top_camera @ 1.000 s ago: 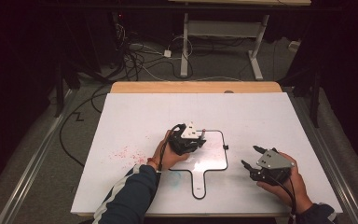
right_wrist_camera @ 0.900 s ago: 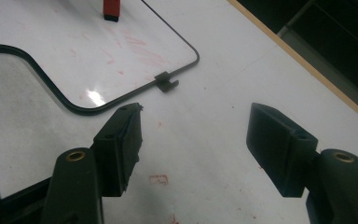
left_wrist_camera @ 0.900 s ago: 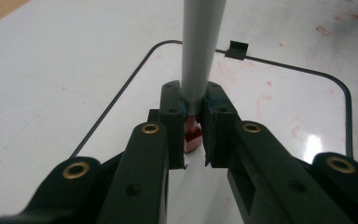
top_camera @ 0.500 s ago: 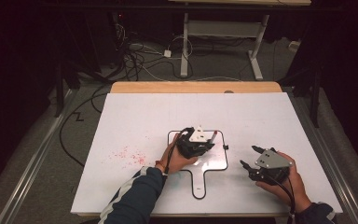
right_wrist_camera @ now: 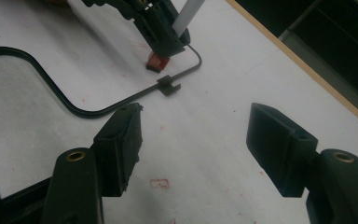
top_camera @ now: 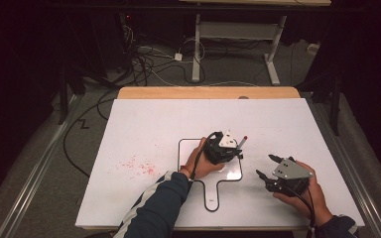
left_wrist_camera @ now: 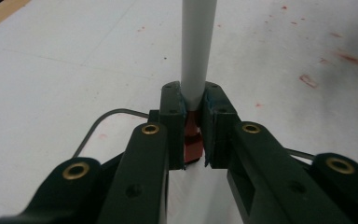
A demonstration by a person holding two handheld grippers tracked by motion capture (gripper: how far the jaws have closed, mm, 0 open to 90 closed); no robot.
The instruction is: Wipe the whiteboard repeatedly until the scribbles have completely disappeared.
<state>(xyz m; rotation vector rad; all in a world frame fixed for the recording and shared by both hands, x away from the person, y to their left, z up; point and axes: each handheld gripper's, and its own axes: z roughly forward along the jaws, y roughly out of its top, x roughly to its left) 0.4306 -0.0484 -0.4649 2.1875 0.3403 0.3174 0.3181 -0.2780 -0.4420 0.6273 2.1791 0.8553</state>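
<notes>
A small paddle-shaped white board (top_camera: 213, 191) with a black rim and a handle lies on the white table. My left gripper (top_camera: 234, 153) stands over the board's right part, shut on a white-barrelled pen (top_camera: 241, 142). In the left gripper view the jaws of that gripper (left_wrist_camera: 193, 135) clamp the pen (left_wrist_camera: 196, 51) just above its red tip (left_wrist_camera: 192, 144), which points down at the board. The right gripper view shows the red tip (right_wrist_camera: 157, 61) next to the board's rim (right_wrist_camera: 74, 110). My right gripper (top_camera: 265, 166) rests to the right of the board, open (right_wrist_camera: 198, 135) and holding nothing.
Red marks (top_camera: 139, 166) speckle the white table top (top_camera: 144, 129) left of the board. A wooden edge (top_camera: 208, 92) runs along the table's far side. Cables (top_camera: 149, 59) and a desk frame (top_camera: 233, 29) lie on the floor beyond.
My left gripper has slid to the right across the board with the pen in it. The right gripper has stayed where it was.
</notes>
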